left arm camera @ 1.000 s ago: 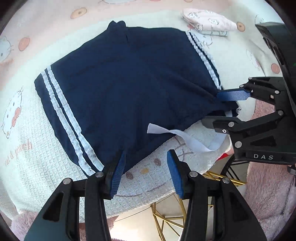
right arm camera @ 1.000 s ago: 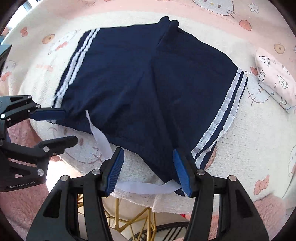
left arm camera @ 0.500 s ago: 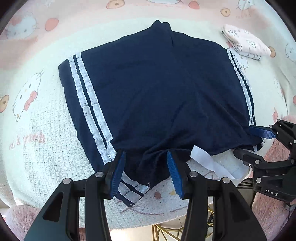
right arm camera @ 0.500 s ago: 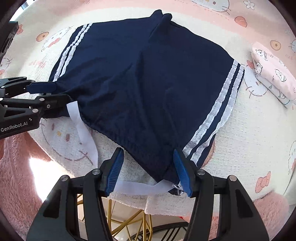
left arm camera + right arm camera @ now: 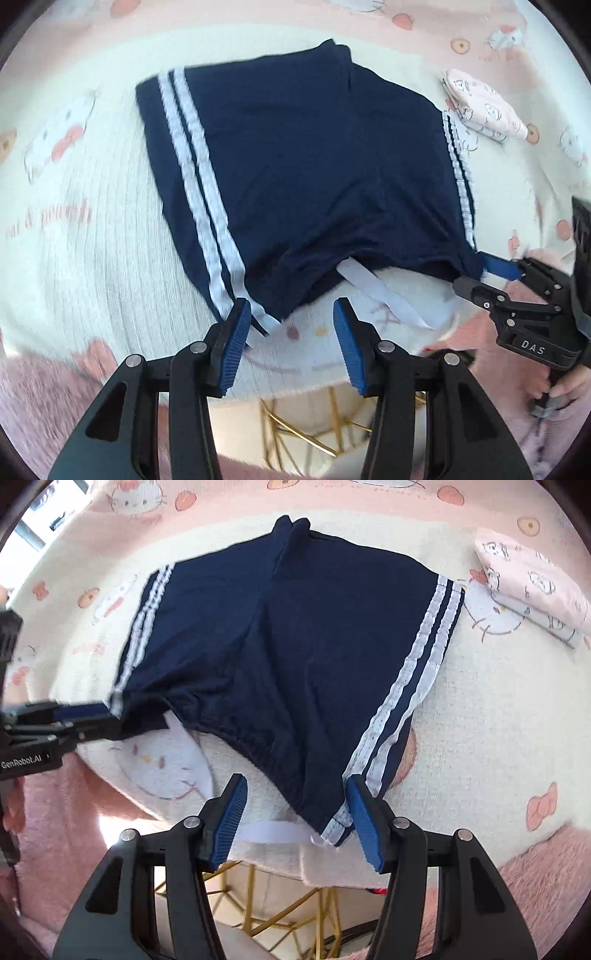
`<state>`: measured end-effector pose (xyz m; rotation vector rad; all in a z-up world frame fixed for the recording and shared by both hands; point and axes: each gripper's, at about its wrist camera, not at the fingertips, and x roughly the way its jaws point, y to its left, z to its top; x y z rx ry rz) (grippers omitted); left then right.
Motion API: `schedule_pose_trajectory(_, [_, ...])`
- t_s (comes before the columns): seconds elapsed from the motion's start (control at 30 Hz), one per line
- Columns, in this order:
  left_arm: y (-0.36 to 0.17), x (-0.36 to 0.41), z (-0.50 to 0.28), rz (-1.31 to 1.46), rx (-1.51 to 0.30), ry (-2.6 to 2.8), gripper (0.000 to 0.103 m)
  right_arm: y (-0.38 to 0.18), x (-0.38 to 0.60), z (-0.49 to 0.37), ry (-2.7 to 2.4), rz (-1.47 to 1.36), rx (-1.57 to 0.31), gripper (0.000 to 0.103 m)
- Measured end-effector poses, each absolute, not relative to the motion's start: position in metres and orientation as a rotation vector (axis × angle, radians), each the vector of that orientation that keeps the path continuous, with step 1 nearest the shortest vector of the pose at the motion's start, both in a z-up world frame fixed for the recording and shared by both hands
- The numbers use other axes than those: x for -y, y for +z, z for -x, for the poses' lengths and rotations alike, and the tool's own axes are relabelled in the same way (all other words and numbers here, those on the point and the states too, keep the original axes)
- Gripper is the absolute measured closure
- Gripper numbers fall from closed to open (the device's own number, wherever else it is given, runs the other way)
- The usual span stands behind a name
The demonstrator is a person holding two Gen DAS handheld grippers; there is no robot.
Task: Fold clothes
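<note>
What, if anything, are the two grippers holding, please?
Nothing, it seems: left gripper and right gripper are open, each beside a waistband corner of the shorts.

The shorts (image 5: 314,177) are made of soft, smooth, matt dark blue cloth, with 2 rough white woven stripes (image 5: 199,199). A bumpy, waffle-like blanket (image 5: 92,258) is seen under them. Ribbed blue pads (image 5: 234,350) and matt black plastic are seen on the left gripper (image 5: 291,332).

At the right edge of the left wrist view, "DAS" stood in white on the right gripper (image 5: 480,275). At the left edge of the right wrist view, "GenRobot.AI" stood on the left gripper (image 5: 94,720).
</note>
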<state>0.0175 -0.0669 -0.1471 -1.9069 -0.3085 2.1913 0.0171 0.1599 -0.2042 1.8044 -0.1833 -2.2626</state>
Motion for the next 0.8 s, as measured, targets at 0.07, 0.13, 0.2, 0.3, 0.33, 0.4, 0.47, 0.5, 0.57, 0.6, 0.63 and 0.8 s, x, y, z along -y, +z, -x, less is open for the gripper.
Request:
schedule_pose_trajectory(0.07, [-0.135, 0.084, -0.023, 1.834, 0.397, 2.266, 0.054, -0.192, -0.176, -0.019, -2.293, -1.769, 0.313, 0.044])
schedule_pose_trajectory(0.13, [-0.145, 0.086, -0.013, 1.886, 0.38, 2.341, 0.054, -0.191, -0.183, -0.014, -2.358, -1.765, 0.326, 0.044])
schedule_pose_trajectory(0.2, [-0.163, 0.087, -0.003, 1.969, 0.42, 2.344, 0.054, -0.201, -0.177, 0.0, -2.41, -1.829, 0.202, 0.044])
schedule_pose_trajectory(0.3, [-0.175, 0.091, -0.001, 1.962, 0.584, 2.312, 0.054, -0.215, -0.181, 0.001, -2.405, -1.925, 0.143, 0.044])
schedule_pose_trajectory(0.33, [-0.18, 0.092, -0.001, 1.973, 0.621, 2.3, 0.054, -0.218, -0.183, -0.001, -2.398, -1.948, 0.132, 0.044])
schedule_pose_trajectory(0.4, [-0.189, 0.092, -0.002, 1.995, 0.614, 2.304, 0.054, -0.223, -0.187, -0.002, -2.391, -1.982, 0.092, 0.044])
schedule_pose_trajectory(0.47, [-0.192, 0.094, -0.004, 2.004, 0.598, 2.324, 0.064, -0.225, -0.193, 0.0, -2.418, -2.02, 0.053, 0.041])
schedule_pose_trajectory(0.5, [-0.189, 0.096, -0.004, 1.998, 0.612, 2.332, 0.064, -0.223, -0.198, 0.001, -2.437, -2.024, 0.065, 0.041])
schedule_pose_trajectory(0.57, [-0.182, 0.102, -0.004, 1.995, 0.599, 2.383, 0.064, -0.214, -0.206, 0.002, -2.482, -2.006, 0.09, 0.041])
schedule_pose_trajectory(0.6, [-0.179, 0.102, -0.004, 2.001, 0.561, 2.405, 0.064, -0.209, -0.206, 0.001, -2.507, -1.993, 0.062, 0.041])
schedule_pose_trajectory(0.63, [-0.178, 0.102, -0.003, 2.002, 0.551, 2.403, 0.064, -0.204, -0.207, 0.001, -2.523, -1.978, 0.043, 0.041])
schedule_pose_trajectory(0.8, [-0.174, 0.102, -0.003, 1.928, 0.714, 2.315, 0.064, -0.183, -0.22, 0.0, -2.469, -1.867, 0.334, 0.041])
